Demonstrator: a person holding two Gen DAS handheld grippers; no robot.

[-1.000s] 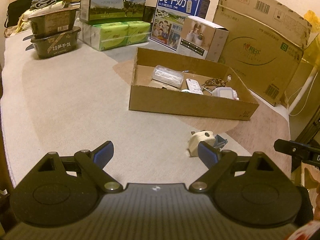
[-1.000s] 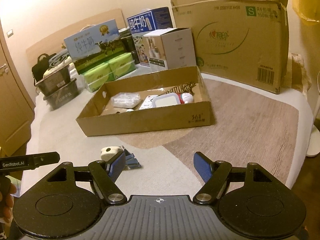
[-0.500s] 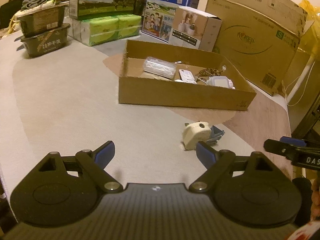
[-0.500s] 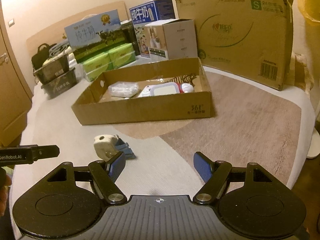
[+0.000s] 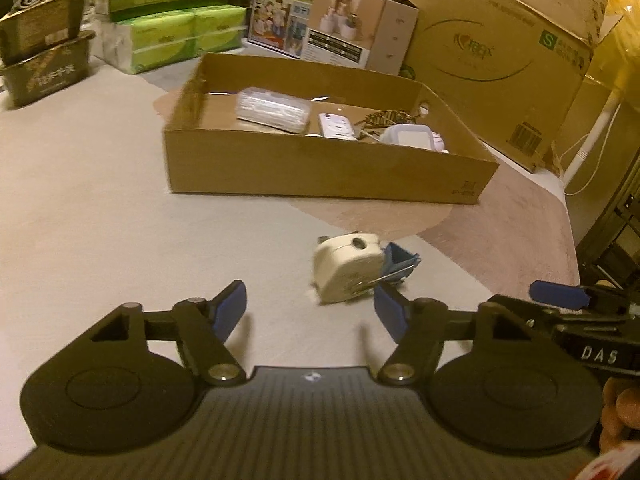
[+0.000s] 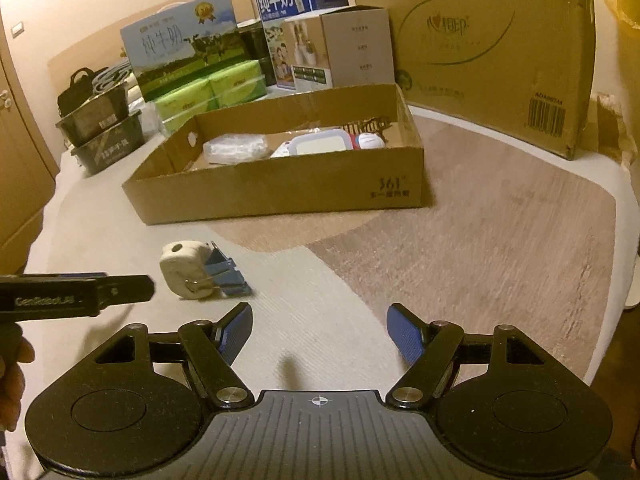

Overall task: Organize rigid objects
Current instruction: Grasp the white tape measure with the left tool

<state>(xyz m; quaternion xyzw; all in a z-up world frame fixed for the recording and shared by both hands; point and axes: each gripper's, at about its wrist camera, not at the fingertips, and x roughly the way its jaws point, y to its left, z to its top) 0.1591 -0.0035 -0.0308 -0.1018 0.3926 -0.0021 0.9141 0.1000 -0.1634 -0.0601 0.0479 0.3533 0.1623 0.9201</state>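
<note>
The left gripper (image 5: 310,312) has its fingers apart with nothing between them; they have just been closing in from a wider spread. The right finger tip sits just beside the cream tape measure (image 5: 347,267), seemingly short of touching it, and the left finger is well off to the side over bare cloth. The right gripper (image 6: 320,334) hangs a little further back with its fingers (image 6: 405,334) also apart and holding nothing.

The tape measure lies on its side on the cloth-covered counter (image 5: 100,220), and a blue binder clip (image 6: 224,272) lies touching it on the far side, a wire handle lying along the measure's lower edge. Behind both stands the open cardboard tray (image 6: 280,188), already holding a clear plastic box, a small remote and a white lidded box.

My read is that the left gripper is lining up to pick the tape measure. The risks:
- the measure sits off to the right of the gap, so closing now could push it away instead of clamping it
- the clip's wire handle may catch and drag along
- the rounded plastic shell could slip out of a shallow hold
- the two grippers are near each other and may bump
</note>
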